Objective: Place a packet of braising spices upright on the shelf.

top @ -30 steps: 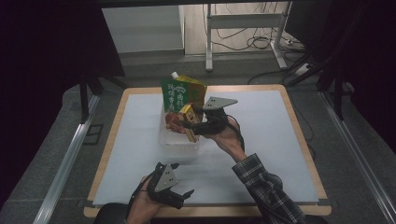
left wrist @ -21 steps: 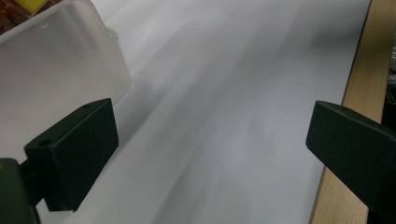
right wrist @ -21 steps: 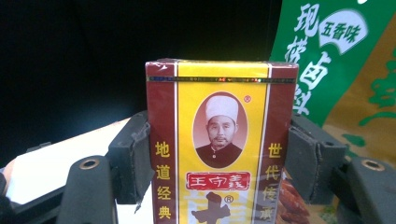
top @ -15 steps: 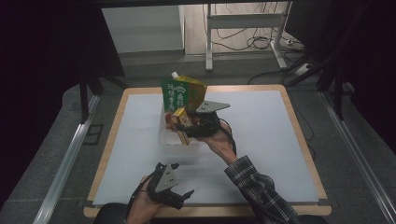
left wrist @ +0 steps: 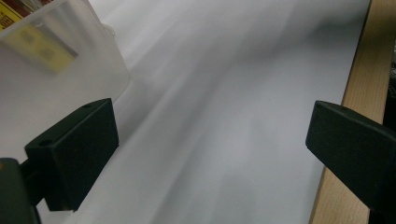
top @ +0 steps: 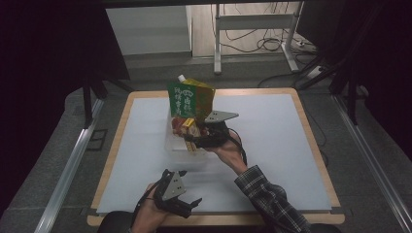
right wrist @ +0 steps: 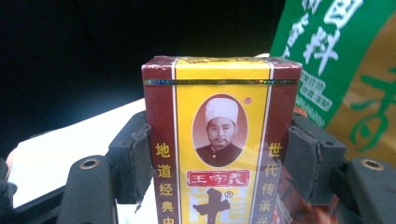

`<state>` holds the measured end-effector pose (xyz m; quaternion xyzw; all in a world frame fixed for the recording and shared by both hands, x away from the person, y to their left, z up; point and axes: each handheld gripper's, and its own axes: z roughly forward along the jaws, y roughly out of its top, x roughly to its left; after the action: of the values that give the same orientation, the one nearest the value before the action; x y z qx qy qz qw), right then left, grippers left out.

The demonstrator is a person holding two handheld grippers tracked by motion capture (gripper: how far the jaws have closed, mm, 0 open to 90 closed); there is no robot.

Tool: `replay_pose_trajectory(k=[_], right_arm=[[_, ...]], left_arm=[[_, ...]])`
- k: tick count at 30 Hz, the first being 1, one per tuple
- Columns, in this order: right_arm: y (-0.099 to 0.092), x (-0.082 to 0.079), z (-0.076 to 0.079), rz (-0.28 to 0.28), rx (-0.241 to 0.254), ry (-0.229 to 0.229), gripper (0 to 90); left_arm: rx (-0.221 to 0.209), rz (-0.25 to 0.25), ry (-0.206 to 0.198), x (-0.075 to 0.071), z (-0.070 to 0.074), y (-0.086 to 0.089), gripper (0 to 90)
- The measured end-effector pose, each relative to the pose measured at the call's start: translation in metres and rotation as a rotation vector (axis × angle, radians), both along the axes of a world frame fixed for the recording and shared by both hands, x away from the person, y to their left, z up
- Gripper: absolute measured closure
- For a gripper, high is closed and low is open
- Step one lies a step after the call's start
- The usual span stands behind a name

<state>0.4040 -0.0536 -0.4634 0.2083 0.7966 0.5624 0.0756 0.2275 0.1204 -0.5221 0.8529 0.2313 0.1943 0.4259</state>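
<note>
A red and yellow box with a printed portrait stands upright between the pads of my right gripper, which is shut on its sides. In the high view that box hangs at the top of a clear plastic bin in the middle of the table, with my right gripper reaching in from the right. A tall green and yellow pouch stands in the bin behind it, and the same pouch rises at the right. My left gripper rests open near the front edge, its jaws wide apart with nothing between them.
A white mat covers the wooden table. The left gripper view takes in the bin's wall at upper left and the wooden rim at right. Beyond the table stand a metal frame's legs and floor cables.
My right gripper has sunk a little and shifted left with the box, lower into the bin. The left gripper has stayed where it was.
</note>
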Motion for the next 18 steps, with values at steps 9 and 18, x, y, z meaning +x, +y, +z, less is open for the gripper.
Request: replay_pose_trajectory(k=[9,18], right_arm=[[-0.009,-0.002,-0.011,-0.018,-0.049,0.043,32.5],[-0.008,-0.007,-0.018,-0.028,-0.106,0.028,32.7]], left_arm=[[0.014,-0.008,-0.001,0.000,-0.001,-0.002,2.3],[0.017,-0.010,0.002,0.000,-0.001,-0.003,2.4]])
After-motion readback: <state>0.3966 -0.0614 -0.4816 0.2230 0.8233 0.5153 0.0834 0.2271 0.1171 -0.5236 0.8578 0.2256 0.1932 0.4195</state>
